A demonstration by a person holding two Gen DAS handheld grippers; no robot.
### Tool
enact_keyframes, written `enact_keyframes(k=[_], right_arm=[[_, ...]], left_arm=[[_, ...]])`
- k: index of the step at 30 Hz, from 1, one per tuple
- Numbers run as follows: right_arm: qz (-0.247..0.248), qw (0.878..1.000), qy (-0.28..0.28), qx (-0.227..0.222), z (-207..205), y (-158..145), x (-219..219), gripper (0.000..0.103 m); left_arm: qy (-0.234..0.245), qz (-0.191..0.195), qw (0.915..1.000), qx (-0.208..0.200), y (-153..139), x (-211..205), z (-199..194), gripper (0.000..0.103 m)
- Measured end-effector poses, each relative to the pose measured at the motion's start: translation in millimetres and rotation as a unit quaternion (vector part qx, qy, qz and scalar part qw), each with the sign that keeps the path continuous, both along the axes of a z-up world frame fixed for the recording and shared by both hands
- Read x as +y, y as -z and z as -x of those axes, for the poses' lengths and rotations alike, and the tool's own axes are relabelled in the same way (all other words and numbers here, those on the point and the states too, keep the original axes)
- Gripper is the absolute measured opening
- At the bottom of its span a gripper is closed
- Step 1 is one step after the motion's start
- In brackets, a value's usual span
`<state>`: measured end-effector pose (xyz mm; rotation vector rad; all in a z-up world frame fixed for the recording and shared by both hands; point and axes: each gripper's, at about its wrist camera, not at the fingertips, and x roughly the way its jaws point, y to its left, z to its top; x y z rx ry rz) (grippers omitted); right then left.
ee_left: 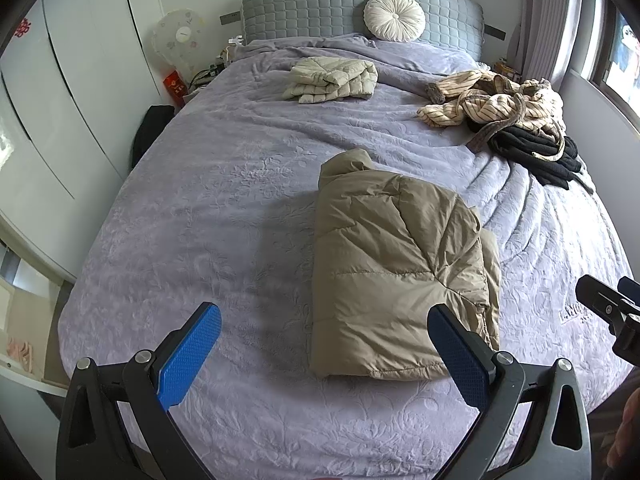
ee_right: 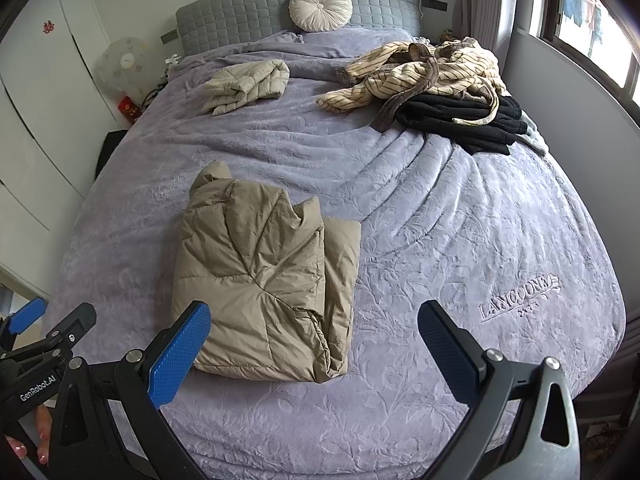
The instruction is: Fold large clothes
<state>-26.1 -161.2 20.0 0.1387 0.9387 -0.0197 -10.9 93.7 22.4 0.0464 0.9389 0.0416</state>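
Observation:
A tan puffer jacket [ee_left: 400, 276] [ee_right: 264, 292] lies folded into a thick rectangle on the near half of the bed. My left gripper [ee_left: 324, 320] hovers open just in front of it, with nothing between the blue pads. My right gripper [ee_right: 314, 318] is also open and empty, above the jacket's near right corner. A cream quilted jacket [ee_left: 332, 79] [ee_right: 246, 84] lies folded near the headboard. A heap of unfolded clothes, a striped cream robe [ee_left: 496, 104] [ee_right: 424, 72] over a black garment [ee_left: 536, 148] [ee_right: 460, 120], sits at the far right.
The bed is covered by a lavender embossed blanket [ee_left: 208, 208] [ee_right: 460, 240]. A grey quilted headboard [ee_left: 320, 8] carries a round cream cushion [ee_left: 394, 17]. White wardrobe doors [ee_left: 60, 92] stand left, a fan [ee_left: 178, 38] by the bedside, a window [ee_right: 592, 20] at right.

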Motion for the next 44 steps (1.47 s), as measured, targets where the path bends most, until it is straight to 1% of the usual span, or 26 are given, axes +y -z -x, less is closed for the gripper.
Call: enact_keyframes(k=[22,37,44], right_arm=[[0.000,1.000,-0.001,0.001,0.3,0.1,-0.7,0.103],[0.000,1.000,-0.002,0.002,-2.5,-1.6,-0.6,0.103],[0.000,1.000,-0.001,0.003,1.2,-0.7,-0.9,0.103]], left_arm=[[-0.001,0.000,1.0000,0.001,-0.4,-1.1,0.4,0.103],[-0.009,-0.003,1.0000,0.003,7.0,-1.4,-3.3,0.103],[0.000,0.000,1.0000,0.001,5.1,-1.5,-7.3,0.103]])
